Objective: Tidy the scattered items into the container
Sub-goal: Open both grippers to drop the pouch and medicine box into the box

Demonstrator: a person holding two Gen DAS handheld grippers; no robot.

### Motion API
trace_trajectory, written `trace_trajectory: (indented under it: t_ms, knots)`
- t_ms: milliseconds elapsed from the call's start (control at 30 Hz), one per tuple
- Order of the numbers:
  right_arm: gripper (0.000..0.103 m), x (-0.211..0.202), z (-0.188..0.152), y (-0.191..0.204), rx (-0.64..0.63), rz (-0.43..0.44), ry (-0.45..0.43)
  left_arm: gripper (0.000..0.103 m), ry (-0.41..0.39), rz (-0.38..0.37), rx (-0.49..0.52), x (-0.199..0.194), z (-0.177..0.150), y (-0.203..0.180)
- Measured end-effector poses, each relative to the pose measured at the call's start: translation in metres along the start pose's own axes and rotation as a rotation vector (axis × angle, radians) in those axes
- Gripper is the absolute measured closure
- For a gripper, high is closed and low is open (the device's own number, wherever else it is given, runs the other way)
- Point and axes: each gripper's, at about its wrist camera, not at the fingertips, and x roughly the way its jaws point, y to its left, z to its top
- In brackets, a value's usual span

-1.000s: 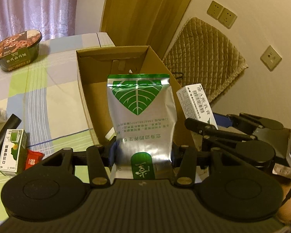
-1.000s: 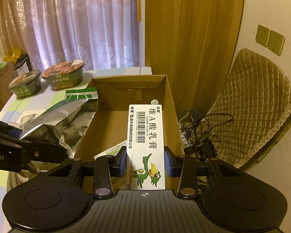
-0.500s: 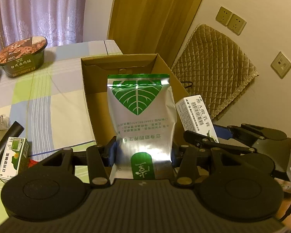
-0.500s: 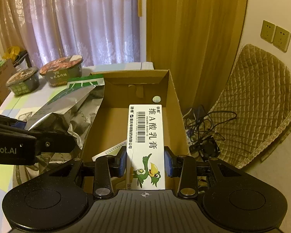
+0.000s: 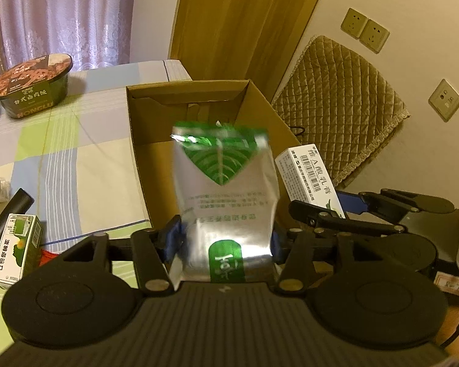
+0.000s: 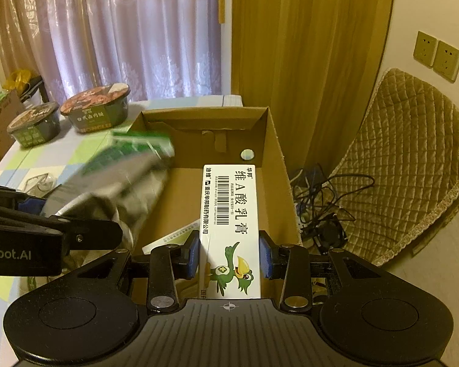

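An open cardboard box [image 5: 131, 128] stands at the table's right edge. My left gripper [image 5: 225, 238] is shut on the bottom of a silver pouch with a green leaf print [image 5: 226, 195]. The pouch stands up over the box's near end, and its top is blurred. In the right wrist view the pouch [image 6: 122, 180] leans over the box's left wall [image 6: 137, 122]. My right gripper [image 6: 229, 253] is shut on a long white carton with a green bird [image 6: 229, 202], above the box's right side. That carton [image 5: 309, 174] also shows in the left wrist view.
Two instant noodle bowls [image 6: 96, 111] [image 6: 35, 124] sit on the checked tablecloth at the far left. A small green-and-white carton [image 5: 15, 250], a black object [image 5: 6, 217] and a red packet [image 5: 46, 253] lie near left. A leaflet [image 6: 174, 235] lies inside the box. Cables [image 6: 321, 205] and a quilted cushion [image 6: 407, 159] are at the right.
Both grippers have drawn back a little from the box, keeping their loads. The pouch's top is now blurred and has swung toward the box's left wall.
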Motion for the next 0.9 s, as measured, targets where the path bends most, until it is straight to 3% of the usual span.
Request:
trace_trajectory:
  t_ms: [267, 900]
  knots:
    - [0.062, 0.0, 0.0, 0.0, -0.001, -0.001, 0.0, 0.053, -0.033, 0.04, -0.004, -0.009, -0.002, 0.005]
    - [0.061, 0.005, 0.007, 0.011, 0.007, 0.03, -0.021, 0.05, -0.027, 0.054, -0.022, -0.016, -0.01, 0.015]
